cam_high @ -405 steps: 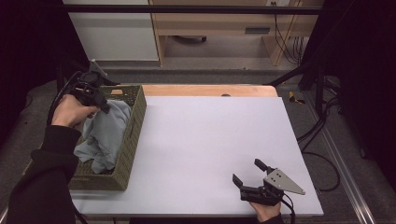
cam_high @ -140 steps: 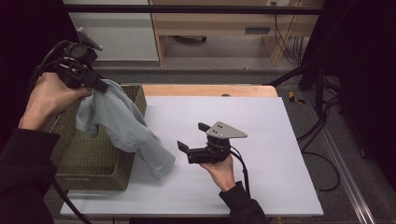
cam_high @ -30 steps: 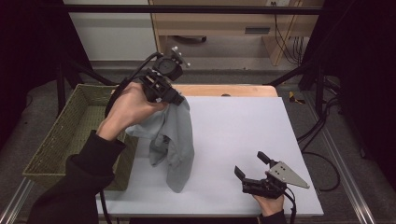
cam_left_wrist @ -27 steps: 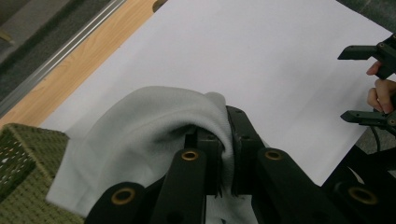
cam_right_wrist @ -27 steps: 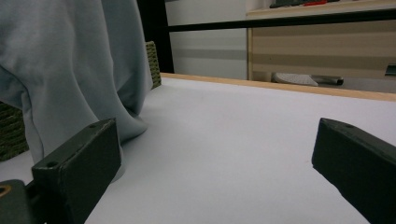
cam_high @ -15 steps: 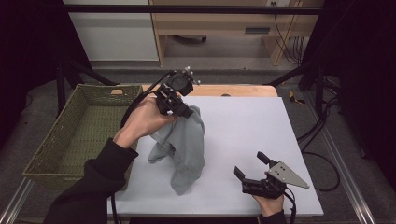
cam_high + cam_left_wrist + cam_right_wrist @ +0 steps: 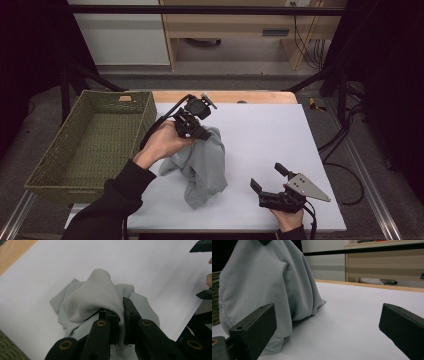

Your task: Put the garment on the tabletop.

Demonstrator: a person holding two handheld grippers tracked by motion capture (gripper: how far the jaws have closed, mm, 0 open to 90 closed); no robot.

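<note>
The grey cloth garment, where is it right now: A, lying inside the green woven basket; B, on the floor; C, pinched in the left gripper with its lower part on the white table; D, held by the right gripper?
C: the left gripper is shut on the grey cloth garment, whose lower folds rest on the white table.

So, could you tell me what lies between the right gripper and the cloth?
Nothing: in the high view, only bare white tabletop separates the open right gripper from the grey cloth; the right gripper view shows the same.

bright, even overhead light on the table (image 7: 260,130); dark surroundings; soft, slightly blurred.
</note>
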